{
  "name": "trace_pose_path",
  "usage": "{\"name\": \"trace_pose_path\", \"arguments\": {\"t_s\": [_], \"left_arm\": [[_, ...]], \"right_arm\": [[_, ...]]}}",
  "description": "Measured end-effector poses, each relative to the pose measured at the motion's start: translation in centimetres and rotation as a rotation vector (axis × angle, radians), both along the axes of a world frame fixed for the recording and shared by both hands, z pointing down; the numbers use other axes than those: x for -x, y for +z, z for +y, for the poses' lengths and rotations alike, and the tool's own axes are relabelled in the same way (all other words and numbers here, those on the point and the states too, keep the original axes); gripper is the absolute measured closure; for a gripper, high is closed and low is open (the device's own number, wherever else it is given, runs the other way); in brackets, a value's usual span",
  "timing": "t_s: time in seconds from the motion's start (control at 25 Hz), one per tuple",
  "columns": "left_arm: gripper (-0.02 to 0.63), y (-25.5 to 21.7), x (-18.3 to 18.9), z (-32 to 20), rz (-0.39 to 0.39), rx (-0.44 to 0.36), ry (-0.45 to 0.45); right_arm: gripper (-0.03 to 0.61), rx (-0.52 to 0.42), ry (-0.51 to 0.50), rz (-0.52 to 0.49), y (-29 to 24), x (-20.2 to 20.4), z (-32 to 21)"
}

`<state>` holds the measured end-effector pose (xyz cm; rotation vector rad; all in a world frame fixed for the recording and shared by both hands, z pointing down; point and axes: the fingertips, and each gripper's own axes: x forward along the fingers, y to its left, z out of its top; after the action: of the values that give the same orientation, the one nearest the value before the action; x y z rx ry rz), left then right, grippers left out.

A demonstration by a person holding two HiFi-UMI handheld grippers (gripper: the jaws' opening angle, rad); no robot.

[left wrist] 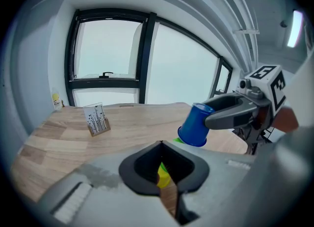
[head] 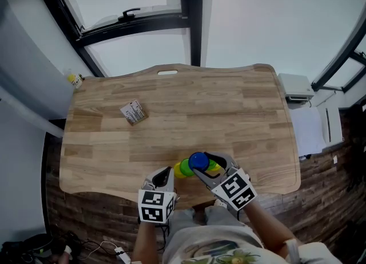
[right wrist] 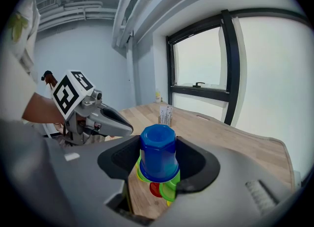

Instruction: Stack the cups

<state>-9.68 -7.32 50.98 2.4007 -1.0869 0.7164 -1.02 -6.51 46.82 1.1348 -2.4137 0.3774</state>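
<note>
My right gripper [head: 205, 163] is shut on a blue cup [head: 198, 159], held bottom up near the table's front edge. In the right gripper view the blue cup [right wrist: 158, 155] sits over a green cup [right wrist: 170, 189] and a yellow rim [right wrist: 140, 174], with a bit of red [right wrist: 155, 189] below. I cannot tell whether the blue cup touches them. A yellow cup [head: 182, 170] lies just left of it. My left gripper [head: 164, 173] is shut with nothing between its jaws, close beside the yellow cup [left wrist: 163, 176], which shows past its tips. The left gripper view has the blue cup [left wrist: 195, 125] tilted in the right gripper's fingers [left wrist: 223, 109].
A small card holder [head: 133, 112] stands on the wooden table [head: 217, 103] at the back left. A yellow bottle [head: 74, 79] sits on the sill beyond the table's far left corner. A white device [head: 295, 87] is off the right edge. Windows lie behind.
</note>
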Motion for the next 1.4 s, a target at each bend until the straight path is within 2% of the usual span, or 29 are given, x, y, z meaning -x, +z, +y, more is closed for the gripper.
{"name": "trace_pose_path", "arguments": {"t_s": [0.76,1.08,1.4], "left_arm": [[0.607,0.6,1.4,0.8,-0.025,0.011,-0.017],[0.607,0.8,1.7,1.1,-0.024,0.014,-0.026],[0.607,0.7,1.4,1.5,-0.021,0.009,-0.022]], "right_arm": [[0.347,-0.005,0.012,0.016,0.9,0.2,-0.2],[0.307,0.031,0.028,0.022,2.0,-0.3,0.4],[0.304,0.05,0.04,0.017,2.4,-1.0,1.4]]}}
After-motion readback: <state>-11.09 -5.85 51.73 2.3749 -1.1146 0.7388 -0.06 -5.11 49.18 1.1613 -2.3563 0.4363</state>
